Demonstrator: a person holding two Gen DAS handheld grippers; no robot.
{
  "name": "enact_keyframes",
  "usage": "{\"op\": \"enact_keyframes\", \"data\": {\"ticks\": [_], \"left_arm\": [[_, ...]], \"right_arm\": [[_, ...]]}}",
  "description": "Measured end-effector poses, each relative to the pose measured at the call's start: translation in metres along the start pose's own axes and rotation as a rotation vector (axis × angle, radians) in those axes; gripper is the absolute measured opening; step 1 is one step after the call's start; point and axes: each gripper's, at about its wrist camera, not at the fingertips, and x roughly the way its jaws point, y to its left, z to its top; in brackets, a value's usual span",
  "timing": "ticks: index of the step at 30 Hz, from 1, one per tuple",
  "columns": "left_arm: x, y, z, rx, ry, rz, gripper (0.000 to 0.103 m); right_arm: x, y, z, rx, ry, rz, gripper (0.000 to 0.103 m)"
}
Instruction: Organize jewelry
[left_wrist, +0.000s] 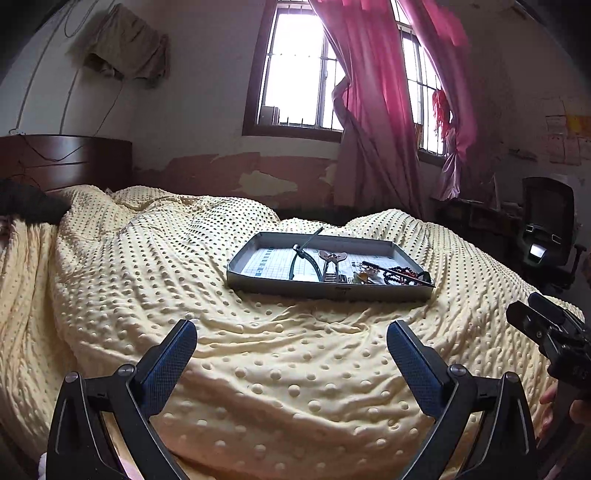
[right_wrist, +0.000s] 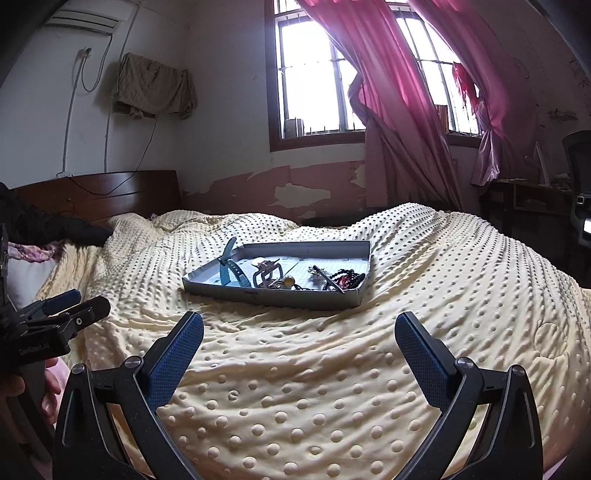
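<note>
Jewelry (left_wrist: 373, 271) lies mixed in the grey tray (left_wrist: 332, 290) on the bed, nothing sorted yet, while left gripper (left_wrist: 291, 341) and right gripper (right_wrist: 299, 332) hover well apart from it, jaws spread, empty.

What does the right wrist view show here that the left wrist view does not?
Only the right wrist view shows the air conditioner high on the wall and the left gripper at its left edge. Only the left wrist view shows the yellow papers on the right wall and the right gripper. Both show the tray of jewelry on the dotted blanket, with both grippers open and empty.
</note>
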Motion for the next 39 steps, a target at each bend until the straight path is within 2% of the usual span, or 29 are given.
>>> {"op": "enact_keyframes", "data": {"ticks": [39], "left_arm": [[0.0009,-0.0011,-0.0022,0.013,-0.003,0.008,0.103]], "right_arm": [[-0.0008,-0.0041,0.0014,0.028,0.006,0.000,0.102]]}}
